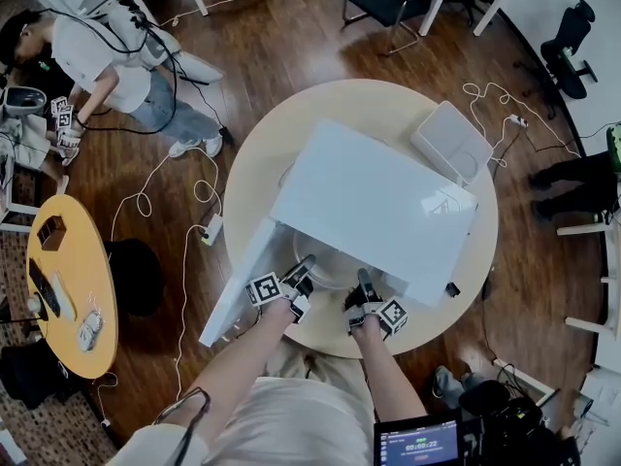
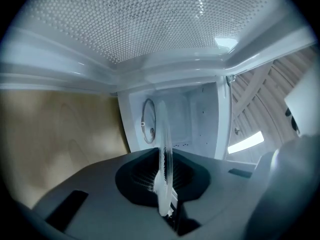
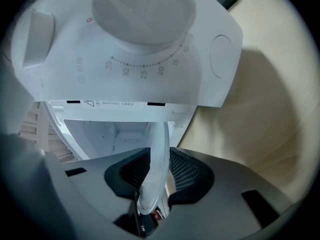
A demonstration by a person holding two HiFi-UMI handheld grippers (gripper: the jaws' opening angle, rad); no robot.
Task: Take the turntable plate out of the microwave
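Grips the left rim of the glass turntable plate [image 1: 330, 272] with the left tongs [image 1: 299, 272], clenched, at the mouth of the microwave [image 1: 369, 197]; clamps the right rim in the right tongs [image 1: 365, 284]. Keep both sides level and draw straight out of the microwave, clear of the open door [image 1: 238, 284] on its left. Handle as clear, smooth, round, thin-edged glass: likely slippery against the ribbed black pads [image 3: 187, 171].

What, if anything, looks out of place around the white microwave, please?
Only the clear glass turntable plate: it is off its roller ring, clamped at the rim by the left gripper and right gripper at the white microwave's open front. Nothing looks spilled or broken.
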